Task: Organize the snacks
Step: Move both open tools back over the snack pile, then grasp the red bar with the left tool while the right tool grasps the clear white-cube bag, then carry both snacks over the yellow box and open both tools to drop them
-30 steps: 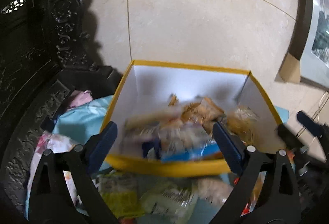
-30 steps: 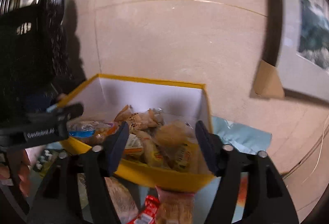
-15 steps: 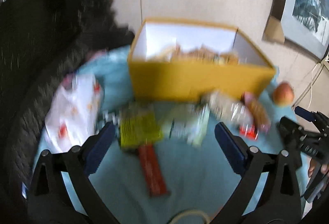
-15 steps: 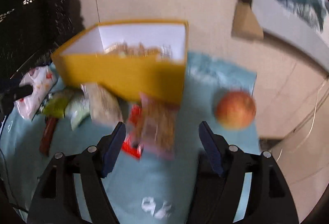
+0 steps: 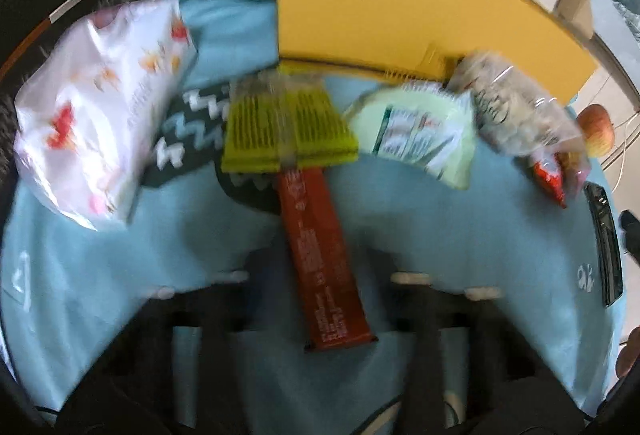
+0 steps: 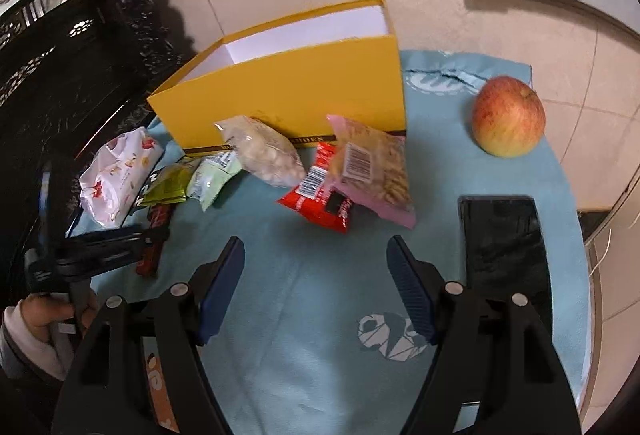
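Observation:
A yellow box (image 6: 288,95) stands at the back of a light blue cloth (image 6: 320,315). Snack packets lie in front of it. In the blurred left wrist view a red-brown snack bar (image 5: 316,235) runs between the fingers of my left gripper (image 5: 320,271). The jaws are closing and stand against the bar's sides. The right wrist view shows that gripper (image 6: 156,235) low over the bar (image 6: 154,235). My right gripper (image 6: 316,251) is open above bare cloth, just short of a red packet (image 6: 320,195) and a pink packet (image 6: 372,171).
A white bag (image 6: 116,175), a yellow-green packet (image 6: 168,183), a pale green packet (image 6: 212,175) and a clear bag of nuts (image 6: 264,151) lie along the box front. An apple (image 6: 508,115) and a black phone (image 6: 504,247) sit at the right. Dark carved furniture (image 6: 80,47) borders the left.
Both grippers drew back from over the box and sank toward the cloth. The left jaws went from wide apart to close around the bar. The right jaws stayed apart.

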A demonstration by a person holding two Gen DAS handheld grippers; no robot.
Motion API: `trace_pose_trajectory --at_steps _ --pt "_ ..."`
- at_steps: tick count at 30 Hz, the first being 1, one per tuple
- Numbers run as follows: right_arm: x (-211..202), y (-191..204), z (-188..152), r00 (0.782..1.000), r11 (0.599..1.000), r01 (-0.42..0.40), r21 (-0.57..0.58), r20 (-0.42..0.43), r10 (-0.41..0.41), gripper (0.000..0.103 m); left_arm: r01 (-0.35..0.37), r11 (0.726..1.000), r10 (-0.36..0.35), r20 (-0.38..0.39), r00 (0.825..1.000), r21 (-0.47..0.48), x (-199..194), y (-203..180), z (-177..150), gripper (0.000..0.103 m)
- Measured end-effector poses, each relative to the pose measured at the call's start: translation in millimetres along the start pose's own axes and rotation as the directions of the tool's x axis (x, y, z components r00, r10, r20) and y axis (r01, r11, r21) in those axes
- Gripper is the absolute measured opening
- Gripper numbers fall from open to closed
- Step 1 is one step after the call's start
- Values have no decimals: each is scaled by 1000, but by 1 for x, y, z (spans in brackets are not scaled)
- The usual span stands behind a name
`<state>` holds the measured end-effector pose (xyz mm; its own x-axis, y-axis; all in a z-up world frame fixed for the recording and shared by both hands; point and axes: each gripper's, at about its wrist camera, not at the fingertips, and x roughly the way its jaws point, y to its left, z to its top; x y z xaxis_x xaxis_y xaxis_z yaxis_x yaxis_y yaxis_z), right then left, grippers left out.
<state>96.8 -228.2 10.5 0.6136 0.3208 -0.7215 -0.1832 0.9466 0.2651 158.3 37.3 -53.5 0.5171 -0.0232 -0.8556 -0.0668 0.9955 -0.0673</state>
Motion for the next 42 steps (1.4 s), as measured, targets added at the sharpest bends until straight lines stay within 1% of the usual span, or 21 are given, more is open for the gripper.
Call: trace_pose_trajectory --at_steps 3,6,7,8,12,15,16,17,18,19,21,23,25,27,30,35,38,42 --pt "0 5 4 1000 1000 0 -26 7 1 74 -15 999 15 7 1000 28 3 -1 -2 24" --pt "13 24 15 999 991 46 -128 26 -43 74 -8 1000 7 13 1000 12 2 0 -3 24" --pt "20 31 17 999 987 46 -152 28 -42 74 -7 1000 7 17 1000 13 3 0 -4 24" --pt "29 38 21 999 983 44 -178 26 -40 74 -6 1000 6 20 1000 13 3 1 -4 24" --pt "76 61 34 996 963 92 -253 4 -94 74 15 1000 -15 16 1000 -5 2 2 -4 24" --pt "109 70 43 992 958 112 -266 -20 -122 74 34 999 -33 19 999 -28 1 6 -3 24" --pt "115 72 46 991 957 121 -264 -19 -131 69 35 999 -35 18 999 -26 1 5 -3 24" --pt "121 74 48 990 954 129 -270 -17 -139 58 36 999 -36 17 999 -25 2 5 -3 24" --pt "125 75 49 987 949 148 -278 -15 -158 39 37 999 -36 15 999 -25 2 5 -2 24" --pt "126 73 50 988 953 143 -267 -19 -154 35 37 999 -37 14 999 -26 2 5 -1 24" --pt "115 64 51 994 970 109 -220 -5 -112 31 37 999 -37 12 999 -28 2 5 -1 24" --pt "102 55 50 996 979 85 -184 8 -85 30 28 999 -28 16 999 -20 1 3 -1 24" --pt "82 43 49 999 990 36 -133 17 -34 30 16 1000 -15 30 999 -15 -6 1 -2 24" --pt "65 38 48 999 993 22 -118 39 -18 30 17 1000 -17 45 999 -1 -17 -3 -1 24" --pt "35 27 47 998 997 -20 -69 65 24 30 16 1000 -16 76 997 9 -39 -7 1 24" --pt "-1 16 40 993 998 -51 -23 108 53 30 9 999 -13 134 991 34 -77 -14 4 24" --pt "-17 16 39 990 998 -59 -16 127 60 30 12 998 -21 170 985 54 -102 -23 4 24" --pt "-38 12 41 983 997 -83 -4 164 82 30 20 995 -40 204 978 103 -128 -43 18 24"
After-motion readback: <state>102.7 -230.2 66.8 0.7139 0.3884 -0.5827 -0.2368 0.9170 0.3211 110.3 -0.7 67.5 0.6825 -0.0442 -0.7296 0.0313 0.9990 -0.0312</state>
